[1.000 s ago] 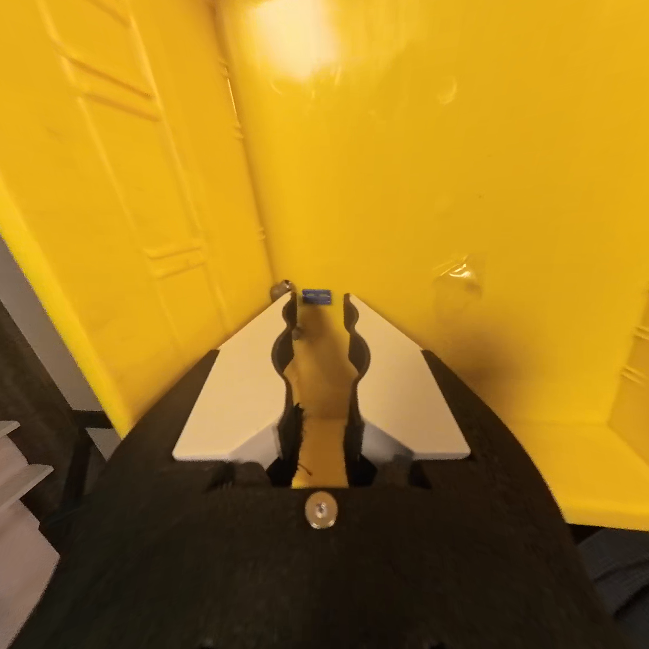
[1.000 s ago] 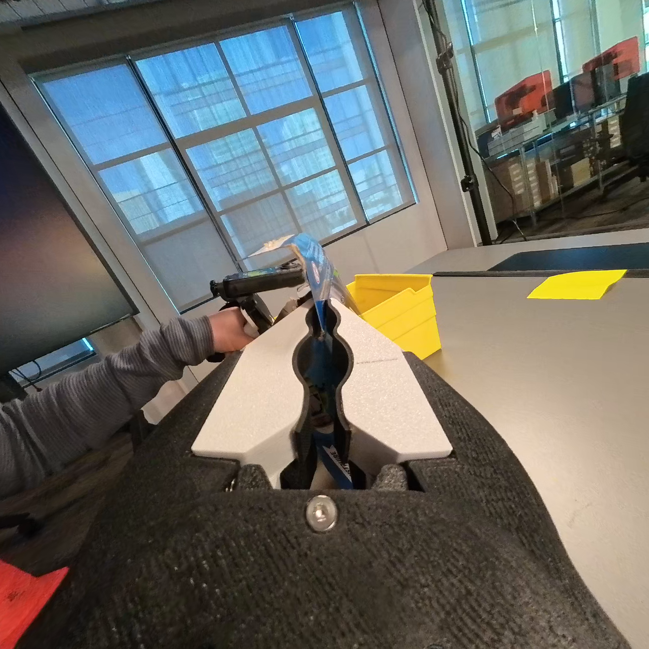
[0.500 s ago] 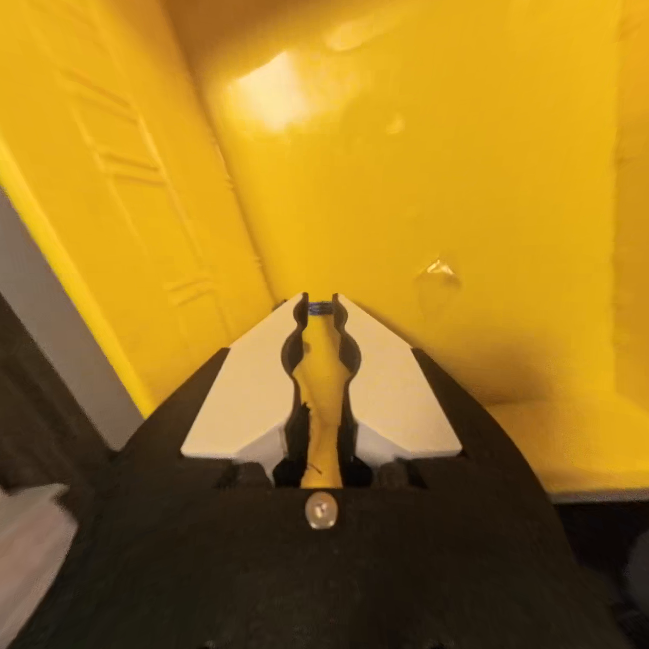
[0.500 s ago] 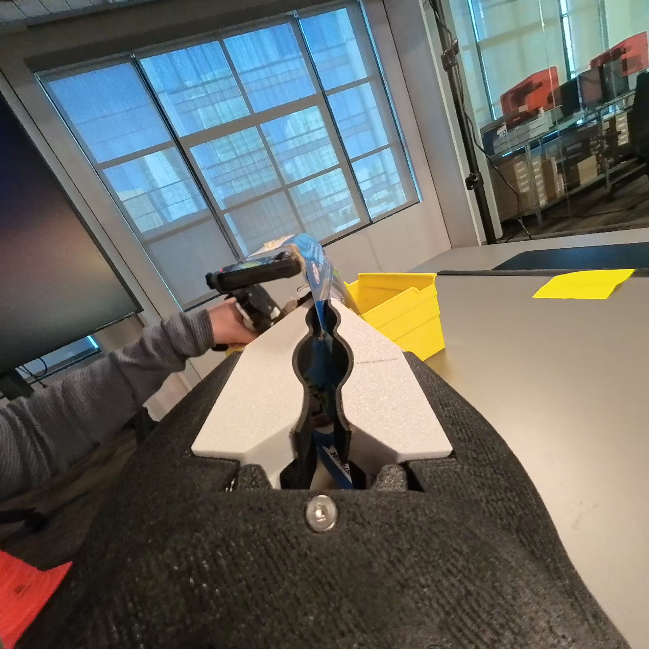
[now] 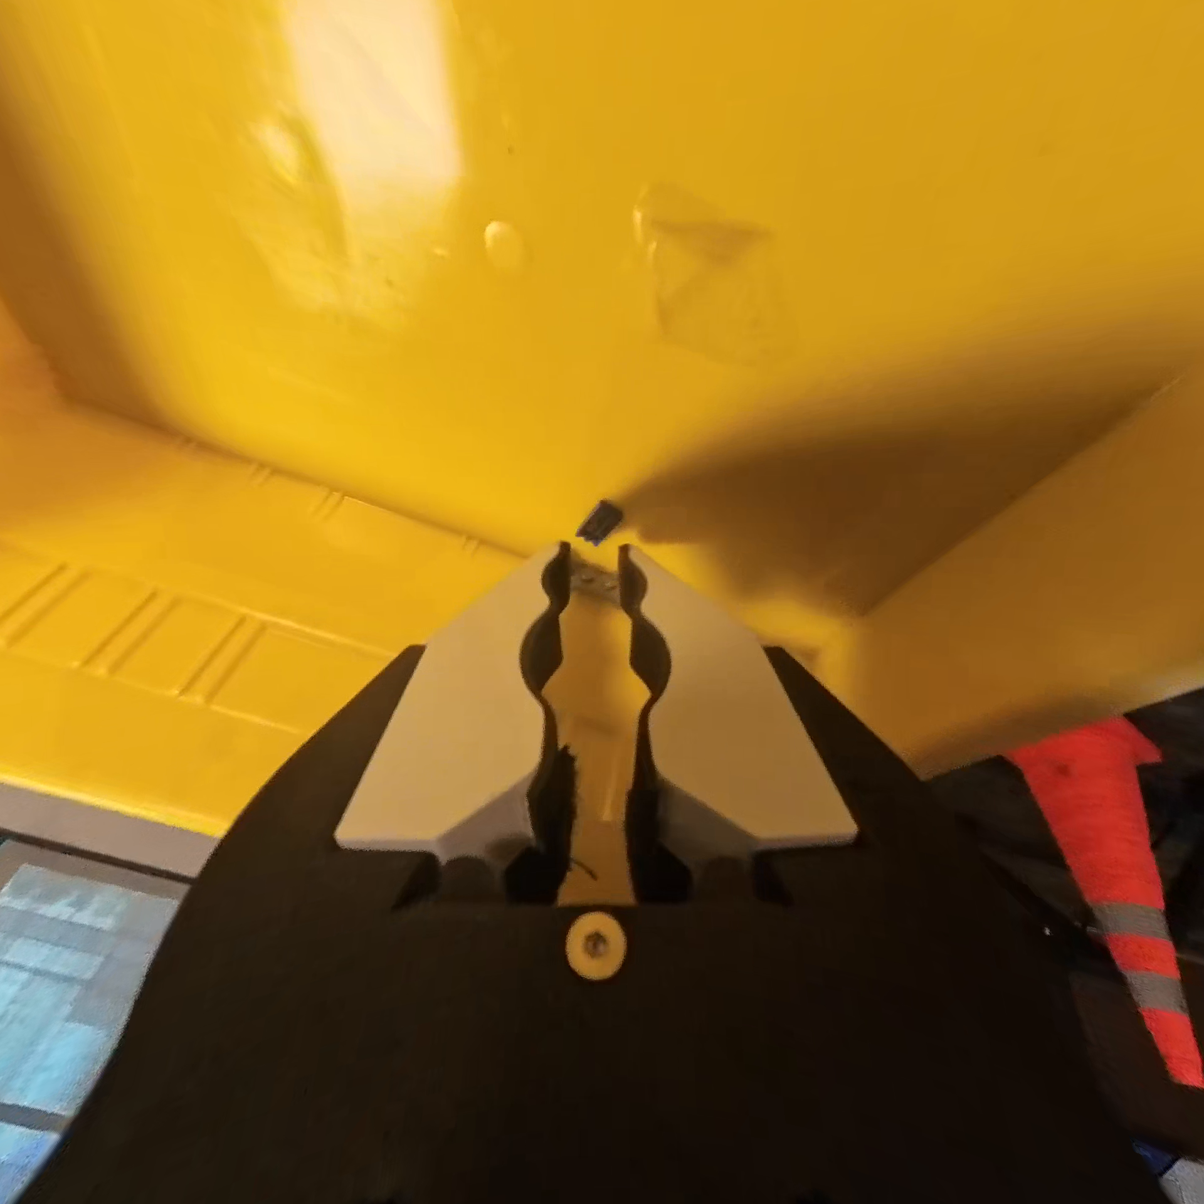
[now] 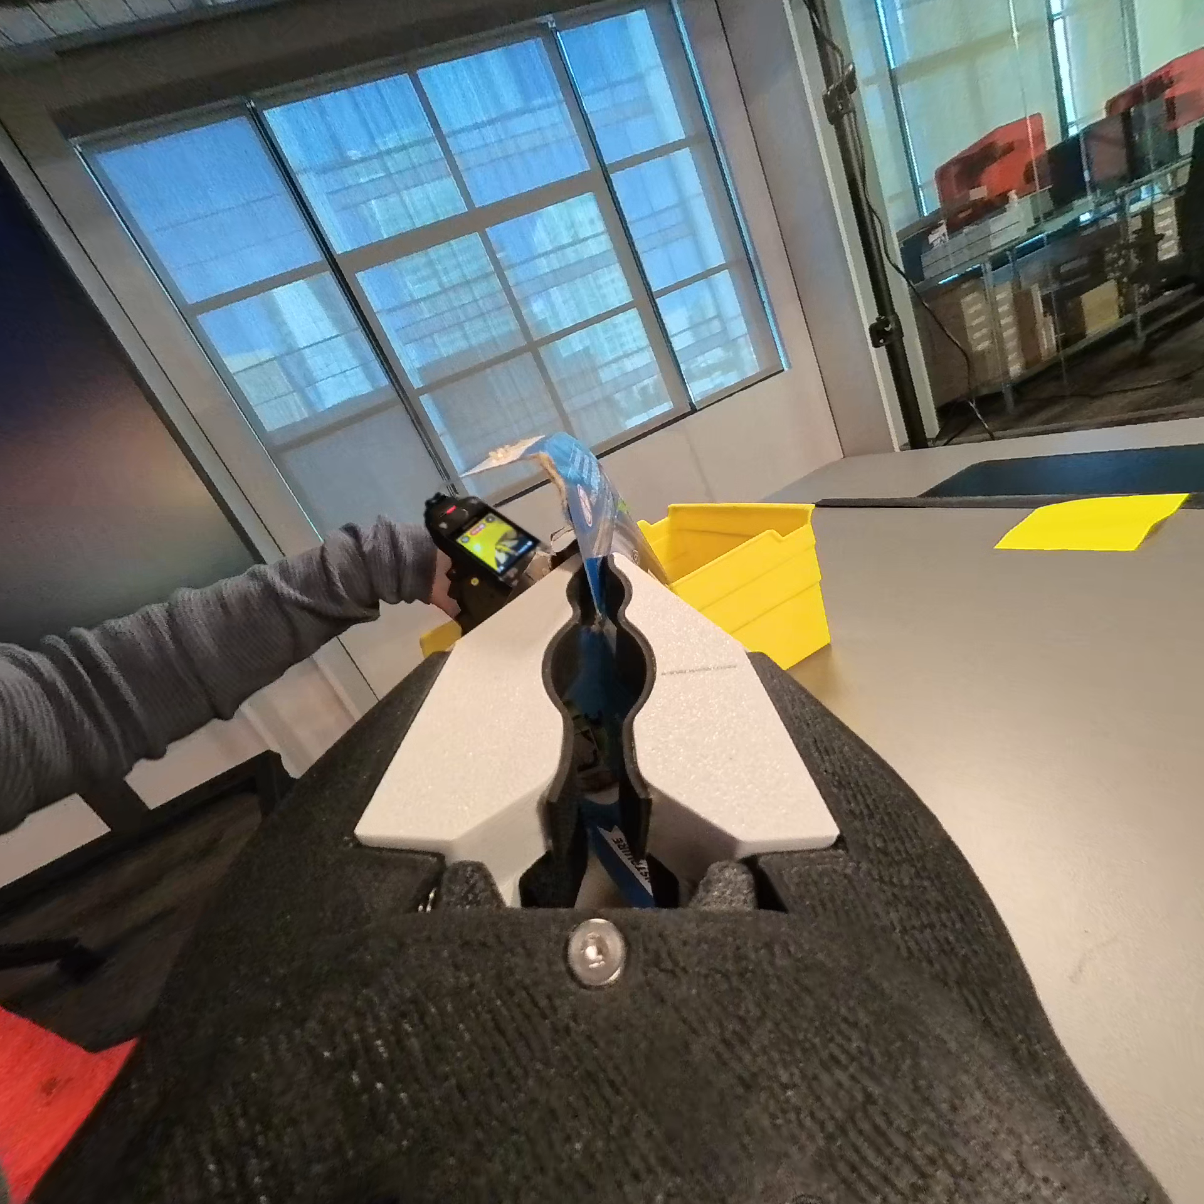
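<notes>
My left gripper (image 5: 593, 554) is inside a yellow bin (image 5: 586, 293), close to the corner where floor and walls meet. Its pads are narrowed onto a small grey metal piece (image 5: 596, 580) that spans the gap between them. A small dark blue piece (image 5: 601, 521) sits just beyond the tips. In the right wrist view the left gripper's black body with a lit screen (image 6: 485, 547) shows, held by a hand in a grey sleeve (image 6: 195, 651). My right gripper (image 6: 602, 567) is shut on a blue card package (image 6: 589, 495) with a torn top, held up above the grey table (image 6: 977, 716).
Stacked yellow bins (image 6: 749, 573) stand on the table behind my right fingers. A flat yellow sheet (image 6: 1094, 521) and a dark mat (image 6: 1075, 469) lie farther back. An orange cone (image 5: 1107, 847) shows beside the bin in the left wrist view. Large windows (image 6: 456, 260) are behind. My hands' fingertips stand some 35 cm from each other.
The left jaws narrowed around the small pieces in the bin's corner. Then the left gripper turned and the bin's walls shifted in its view. The right gripper stayed shut on the blue package.
</notes>
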### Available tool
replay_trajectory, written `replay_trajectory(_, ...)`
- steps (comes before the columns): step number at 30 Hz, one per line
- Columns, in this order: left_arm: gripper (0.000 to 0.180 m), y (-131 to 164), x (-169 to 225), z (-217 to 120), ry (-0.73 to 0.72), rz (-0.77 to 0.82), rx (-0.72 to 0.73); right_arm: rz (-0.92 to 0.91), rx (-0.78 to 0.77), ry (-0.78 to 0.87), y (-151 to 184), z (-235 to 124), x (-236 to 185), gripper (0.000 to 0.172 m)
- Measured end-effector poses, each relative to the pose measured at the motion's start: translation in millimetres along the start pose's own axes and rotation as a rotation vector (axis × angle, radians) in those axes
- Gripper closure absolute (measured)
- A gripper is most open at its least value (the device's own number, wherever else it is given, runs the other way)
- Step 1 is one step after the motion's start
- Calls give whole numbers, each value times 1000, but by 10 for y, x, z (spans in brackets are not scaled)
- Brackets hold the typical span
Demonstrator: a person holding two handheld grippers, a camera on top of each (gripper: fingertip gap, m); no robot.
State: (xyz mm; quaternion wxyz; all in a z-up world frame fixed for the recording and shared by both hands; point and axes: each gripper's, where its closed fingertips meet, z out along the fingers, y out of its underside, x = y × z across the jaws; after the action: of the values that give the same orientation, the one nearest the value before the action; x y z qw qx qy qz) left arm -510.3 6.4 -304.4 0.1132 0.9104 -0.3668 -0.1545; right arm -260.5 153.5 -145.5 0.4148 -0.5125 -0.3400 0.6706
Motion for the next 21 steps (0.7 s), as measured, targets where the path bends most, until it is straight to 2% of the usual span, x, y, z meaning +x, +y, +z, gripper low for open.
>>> replay_trajectory(3,162,16,31,64,14,19,-13,-4,-1,3,0,0,3,172)
replay_trajectory(6,154,-5,-65,59,-62,48,15,-5,-1,3,1,1,4,172)
replay_trajectory(11,174,-30,27,70,-33,45,46,-3,0,4,-2,0,11,172)
replay_trajectory(16,175,49,95,80,-24,-11,-1,-6,0,4,-2,-1,10,172)
replay_trajectory(17,175,41,83,62,-64,-34,1,-6,1,5,-4,-2,13,172)
replay_trajectory(19,175,-12,-41,-116,-234,-96,44,-6,2,6,-6,-3,20,172)
replay_trajectory(21,175,-185,-176,-556,-429,-196,196,-6,4,6,-7,-3,23,172)
